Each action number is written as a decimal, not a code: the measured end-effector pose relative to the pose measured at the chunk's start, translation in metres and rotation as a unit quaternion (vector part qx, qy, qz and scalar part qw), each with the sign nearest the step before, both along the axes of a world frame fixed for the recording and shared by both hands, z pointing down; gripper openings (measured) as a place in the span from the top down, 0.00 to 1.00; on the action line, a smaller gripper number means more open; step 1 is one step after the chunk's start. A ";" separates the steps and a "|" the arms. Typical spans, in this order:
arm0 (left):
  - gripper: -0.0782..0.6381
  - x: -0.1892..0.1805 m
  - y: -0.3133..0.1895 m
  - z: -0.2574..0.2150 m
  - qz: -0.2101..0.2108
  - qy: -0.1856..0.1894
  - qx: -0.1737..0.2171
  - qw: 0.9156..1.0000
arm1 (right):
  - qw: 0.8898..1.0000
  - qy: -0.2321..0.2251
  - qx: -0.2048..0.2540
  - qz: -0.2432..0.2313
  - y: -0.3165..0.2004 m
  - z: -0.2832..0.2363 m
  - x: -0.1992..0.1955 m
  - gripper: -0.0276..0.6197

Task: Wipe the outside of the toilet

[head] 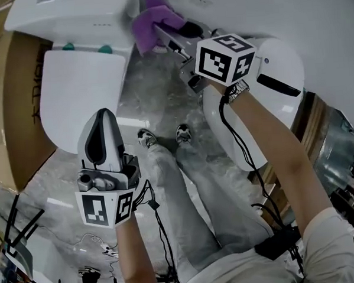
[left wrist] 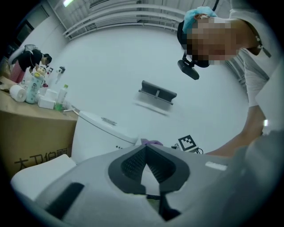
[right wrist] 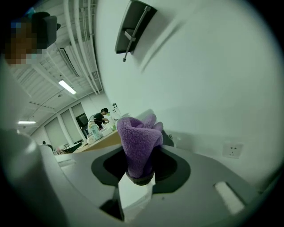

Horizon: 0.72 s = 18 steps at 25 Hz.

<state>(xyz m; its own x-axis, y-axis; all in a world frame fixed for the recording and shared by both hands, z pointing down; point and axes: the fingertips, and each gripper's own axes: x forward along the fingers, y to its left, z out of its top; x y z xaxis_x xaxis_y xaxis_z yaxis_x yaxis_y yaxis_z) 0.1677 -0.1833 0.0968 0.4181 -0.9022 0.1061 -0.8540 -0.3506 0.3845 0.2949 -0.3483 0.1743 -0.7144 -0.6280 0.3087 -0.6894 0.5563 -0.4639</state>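
White wall (right wrist: 213, 80) behind; right tool (right wrist: 140, 175) clamps purple cloth (right wrist: 140, 142) pointing wallward; left tool (left wrist: 145, 148) clenched, empty.

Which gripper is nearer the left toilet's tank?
Right. The right gripper holds the purple cloth beside the tank; the left gripper is off by the front of the lid.

Your cloth (head: 153, 21) purple, toilet (head: 70, 19) white, marker cube (head: 225, 59) black-and-white squares, cardboard box (head: 18, 99) beside toilet brown, floor (head: 157, 103) grey-marbled.
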 end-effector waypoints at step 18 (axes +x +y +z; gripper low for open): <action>0.88 0.009 -0.031 0.100 0.077 0.018 0.077 0.994 | 0.978 0.011 0.205 -0.021 -0.035 0.037 -0.035 0.73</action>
<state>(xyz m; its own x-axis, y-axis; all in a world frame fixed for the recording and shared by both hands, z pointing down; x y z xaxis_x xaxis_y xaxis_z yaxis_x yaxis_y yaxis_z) 0.1767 -0.2146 0.1971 0.5528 -0.8321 -0.0457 -0.7728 -0.5324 0.3455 0.2598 -0.3831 0.2114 -0.7382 -0.6726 0.0518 -0.6692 0.7206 -0.1815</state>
